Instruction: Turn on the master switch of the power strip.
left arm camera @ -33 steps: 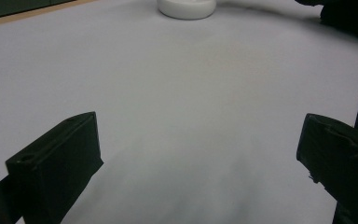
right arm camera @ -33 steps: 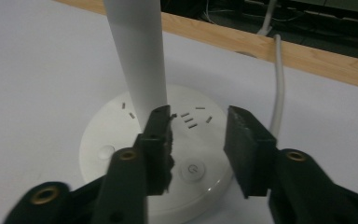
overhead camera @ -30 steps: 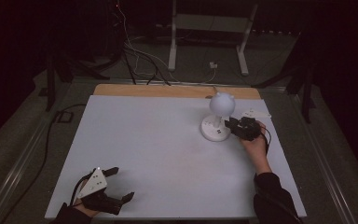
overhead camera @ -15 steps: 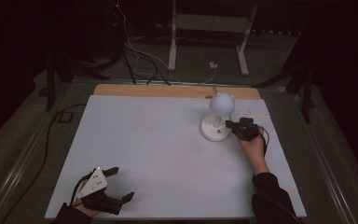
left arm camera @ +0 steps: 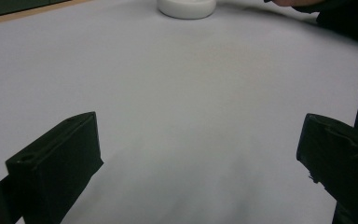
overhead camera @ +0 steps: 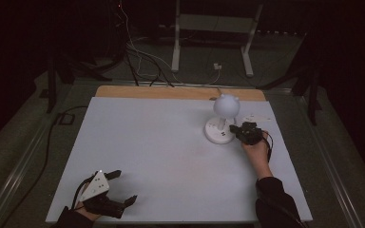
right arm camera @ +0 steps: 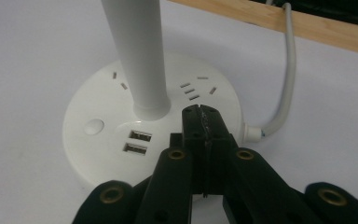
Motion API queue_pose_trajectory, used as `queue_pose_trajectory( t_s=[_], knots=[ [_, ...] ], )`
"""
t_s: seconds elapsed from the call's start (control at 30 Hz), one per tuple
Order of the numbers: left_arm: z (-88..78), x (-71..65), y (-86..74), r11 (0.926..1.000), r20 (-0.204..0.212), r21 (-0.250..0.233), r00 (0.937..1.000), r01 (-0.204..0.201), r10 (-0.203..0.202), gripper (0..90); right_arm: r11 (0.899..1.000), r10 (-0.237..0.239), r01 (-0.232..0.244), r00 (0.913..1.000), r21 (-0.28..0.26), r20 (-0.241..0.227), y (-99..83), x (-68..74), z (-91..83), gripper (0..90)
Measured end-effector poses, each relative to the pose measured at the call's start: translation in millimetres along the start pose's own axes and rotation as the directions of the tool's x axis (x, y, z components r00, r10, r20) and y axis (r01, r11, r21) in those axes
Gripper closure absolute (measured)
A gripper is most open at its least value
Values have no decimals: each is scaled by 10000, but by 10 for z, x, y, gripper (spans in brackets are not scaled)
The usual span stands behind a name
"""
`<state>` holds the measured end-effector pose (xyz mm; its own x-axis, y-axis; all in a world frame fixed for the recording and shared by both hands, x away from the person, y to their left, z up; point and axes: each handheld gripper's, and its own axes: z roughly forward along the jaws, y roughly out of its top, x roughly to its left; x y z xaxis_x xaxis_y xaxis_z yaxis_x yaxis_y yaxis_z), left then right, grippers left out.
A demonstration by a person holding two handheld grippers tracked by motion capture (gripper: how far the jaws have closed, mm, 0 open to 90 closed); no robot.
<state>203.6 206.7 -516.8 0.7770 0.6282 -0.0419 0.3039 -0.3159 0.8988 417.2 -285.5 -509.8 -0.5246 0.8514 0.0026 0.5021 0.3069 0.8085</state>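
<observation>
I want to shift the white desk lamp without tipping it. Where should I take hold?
Grip the upright stem low, just above the round base, coming level from the right hand-held gripper side. The stem is slim enough for the jaws; the base is wide and flat.

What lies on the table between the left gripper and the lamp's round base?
Nothing: in the left gripper view, bare white table runs from the open left gripper up to the lamp base. The high view shows the same bare stretch.
</observation>
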Motion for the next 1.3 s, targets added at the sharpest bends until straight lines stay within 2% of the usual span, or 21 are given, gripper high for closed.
queue_pose_trajectory(
  t_s=[0.03, 0.13, 0.23, 0.37, 0.43, 0.53, 0.63, 0.67, 0.8, 0.9, 0.97, 1.03, 1.17, 1.3],
  knots=[
    [0, 0, 0, 10000, 0, 0, 10000, 0, 0, 2, 10000, 0, 0, 10000, 0, 0, 0, 0, 0, 900],
    [3, -2, -1, 10000, 6, 20, 10000, -7, 7, 2, 9994, -352, 352, 9987, 13, 376, -2, 51, 9, 900],
    [2, -5, 0, 10000, -7, 28, 10000, -21, 21, 2, 9989, -458, 458, 9979, 3, 463, -8, 67, 14, 900],
    [1, -4, 0, 10000, 9, 25, 10000, -15, 15, 2, 9958, -910, 904, 9920, 108, 876, -18, 133, 21, 900],
    [-2, -9, 0, 10000, 12, 24, 10000, -56, 56, 2, 9967, -814, 812, 9928, 59, 884, -25, 132, 26, 900],
    [-7, -6, 1, 10000, 18, -3, 10000, -37, 37, 2, 9950, -1003, 995, 9881, 126, 1167, -29, 174, 42, 900],
    [-7, -10, 2, 10000, 24, 0, 10000, -46, 46, 2, 9947, -1015, 989, 9878, 278, 1180, -12, 180, 54, 900],
    [-8, -13, 3, 10000, 23, -8, 10000, -68, 68, 2, 9926, -1200, 1164, 9846, 358, 1273, -5, 195, 57, 900],
    [-14, -10, 5, 10000, -12, -31, 10000, -47, 47, 2, 9939, -1089, 1059, 9873, 320, 1157, -3, 183, 48, 900],
    [-12, 0, 5, 10000, -30, -73, 10000, 17, -18, 2, 9967, -813, 800, 9905, 168, 1105, 27, 163, 16, 900],
    [-13, 1, 5, 10000, -36, -74, 10000, 14, -14, 2, 9961, -879, 873, 9896, 99, 1143, 36, 180, 2, 900],
    [-15, 7, 5, 10000, -20, -79, 10000, 20, -20, 2, 9966, -674, 716, 9932, -409, 954, 61, 202, -68, 900],
    [-18, 3, 5, 10000, -20, -84, 10000, 9, -9, 3, 9972, -514, 555, 9956, -509, 784, 95, 206, -120, 900],
    [-20, 2, 8, 10000, -24, -86, 10000, -24, 24, 2, 9983, -143, 171, 9987, -563, 494, 112, 188, -179, 900]
  ],
)
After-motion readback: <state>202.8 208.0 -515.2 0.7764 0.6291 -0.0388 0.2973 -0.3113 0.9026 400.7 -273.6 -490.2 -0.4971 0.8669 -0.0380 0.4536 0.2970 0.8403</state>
